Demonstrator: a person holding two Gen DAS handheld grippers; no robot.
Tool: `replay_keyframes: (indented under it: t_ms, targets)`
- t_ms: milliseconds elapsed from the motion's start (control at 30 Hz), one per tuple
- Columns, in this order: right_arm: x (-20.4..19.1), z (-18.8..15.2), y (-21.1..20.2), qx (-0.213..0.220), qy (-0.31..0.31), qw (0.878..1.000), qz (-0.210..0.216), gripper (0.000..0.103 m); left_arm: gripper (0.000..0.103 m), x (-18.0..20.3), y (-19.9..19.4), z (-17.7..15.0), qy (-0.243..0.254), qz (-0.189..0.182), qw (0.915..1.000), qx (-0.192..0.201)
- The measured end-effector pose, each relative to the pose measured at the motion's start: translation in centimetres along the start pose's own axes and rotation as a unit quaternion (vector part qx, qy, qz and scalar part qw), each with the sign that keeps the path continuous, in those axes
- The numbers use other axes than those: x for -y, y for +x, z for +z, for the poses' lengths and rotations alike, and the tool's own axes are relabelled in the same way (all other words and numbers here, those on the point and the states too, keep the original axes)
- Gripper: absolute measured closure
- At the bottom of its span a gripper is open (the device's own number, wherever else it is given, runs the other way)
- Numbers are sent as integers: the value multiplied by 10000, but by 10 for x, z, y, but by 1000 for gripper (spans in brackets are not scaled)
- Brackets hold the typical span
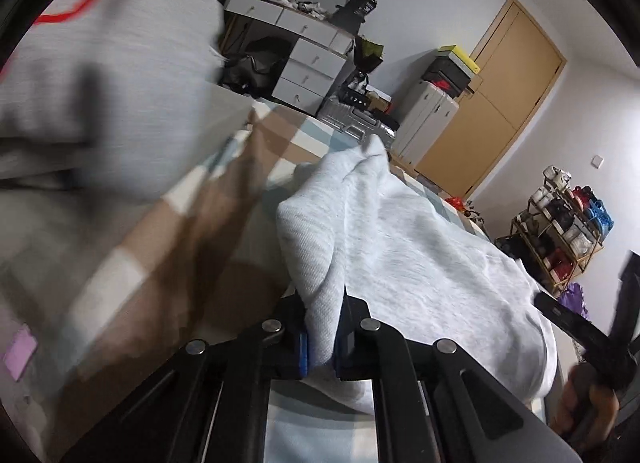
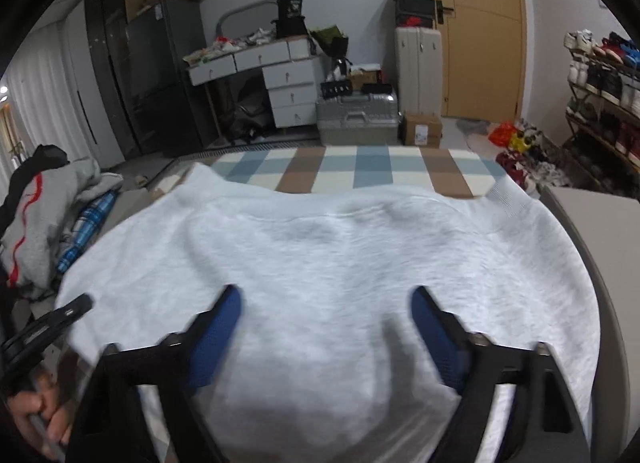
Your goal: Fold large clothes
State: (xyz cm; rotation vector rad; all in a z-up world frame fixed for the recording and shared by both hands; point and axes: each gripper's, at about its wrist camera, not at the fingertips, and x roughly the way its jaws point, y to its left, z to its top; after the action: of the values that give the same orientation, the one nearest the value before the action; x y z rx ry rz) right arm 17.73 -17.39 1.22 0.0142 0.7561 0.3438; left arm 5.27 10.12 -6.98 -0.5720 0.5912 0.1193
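A large pale grey sweatshirt [image 2: 320,255] lies spread on the checked bed cover [image 2: 360,167]. My left gripper [image 1: 322,339] is shut on a bunched fold of the sweatshirt [image 1: 400,247] and holds it just above the bed. My right gripper [image 2: 326,299] is open, its blue-padded fingers [image 2: 224,319] wide apart just above the middle of the sweatshirt, holding nothing. The right gripper's black body shows at the right edge of the left wrist view [image 1: 580,327]; the left gripper's shows at the lower left of the right wrist view [image 2: 48,327].
A heap of other clothes, grey with red lines [image 2: 36,215], lies at the bed's left side and looms blurred in the left wrist view [image 1: 100,43]. Beyond the bed stand a white desk [image 2: 272,63], suitcases [image 2: 356,119], a door [image 2: 480,31] and a shoe rack [image 2: 600,75].
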Motion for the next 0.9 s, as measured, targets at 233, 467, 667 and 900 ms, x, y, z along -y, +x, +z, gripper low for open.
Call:
replay_keyframes:
  t_ms: [233, 467, 667, 900]
  targets:
    - [-21, -46, 33, -210, -111, 9996, 120, 49, 100, -6, -41, 7, 213, 39, 9992, 334]
    - [-22, -54, 36, -84, -500, 9987, 108, 50, 100, 63, -44, 34, 1097, -680, 9891, 707]
    - [-2, -58, 33, 59, -36, 9986, 529, 49, 100, 153, -46, 50, 2387, -1646, 9532, 856]
    - [39, -60, 29, 81, 1103, 9813, 1577, 52, 100, 244, -32, -15, 4258, -2753, 8614, 292]
